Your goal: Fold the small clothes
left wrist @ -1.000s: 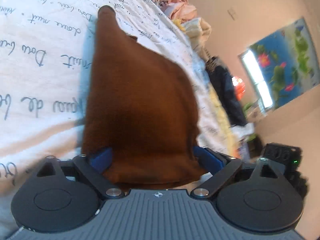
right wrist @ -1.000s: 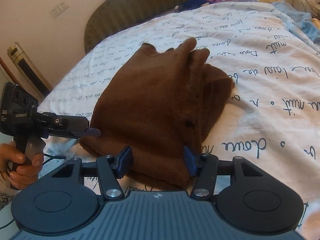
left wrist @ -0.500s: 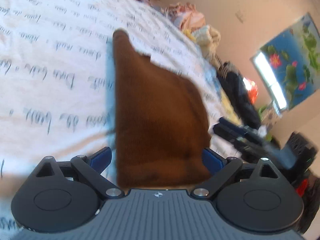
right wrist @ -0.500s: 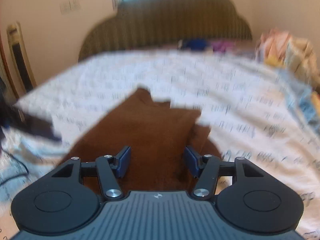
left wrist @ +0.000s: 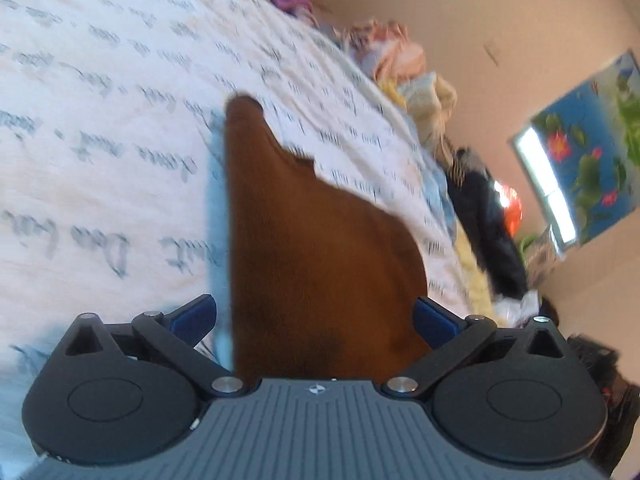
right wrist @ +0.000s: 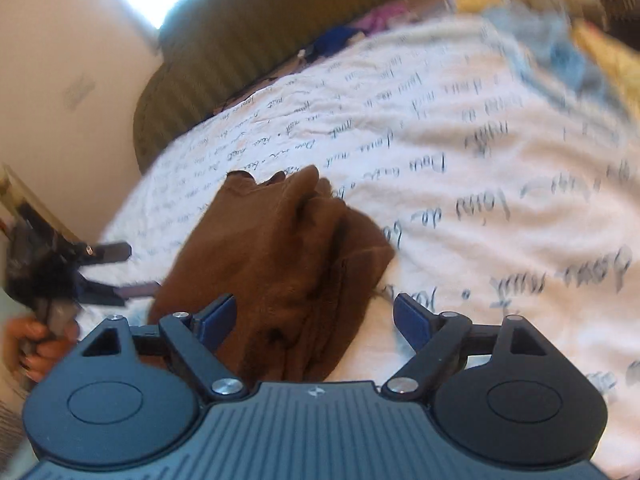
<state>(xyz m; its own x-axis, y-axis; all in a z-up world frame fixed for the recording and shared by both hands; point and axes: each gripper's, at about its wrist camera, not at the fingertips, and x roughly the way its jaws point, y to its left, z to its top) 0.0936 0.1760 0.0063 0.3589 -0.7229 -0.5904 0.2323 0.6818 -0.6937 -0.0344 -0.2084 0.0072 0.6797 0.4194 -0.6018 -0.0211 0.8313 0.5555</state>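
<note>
Big bed [right wrist: 500,208] with a white cover full of dark handwriting, filling most of both views. Green striped headboard [right wrist: 248,36] at the far end in the right wrist view. Heap of pale pink, yellow and blue clothes [left wrist: 404,72] along the far edge of the bed. Bright flower picture [left wrist: 588,160] on the wall in the left wrist view.

Brown cloth [right wrist: 280,264] lying on the cover, folded in layers, with bumpy folds at its far end. In the left wrist view, same brown cloth [left wrist: 304,248] reaching away in a long point.

Left gripper [left wrist: 316,316] wide open, blue fingers [left wrist: 192,316] apart on both sides of the near end of the cloth, gripping nothing. Same left gripper [right wrist: 116,272] seen from the right wrist view at the cloth's left edge, held in a hand [right wrist: 36,344].

Right gripper [right wrist: 316,320] wide open too, holding nothing. Near end of the cloth between its fingers, closer to the left finger [right wrist: 216,316]; bare white cover next to the right one. Cannot tell if the fingers touch the cloth.
</note>
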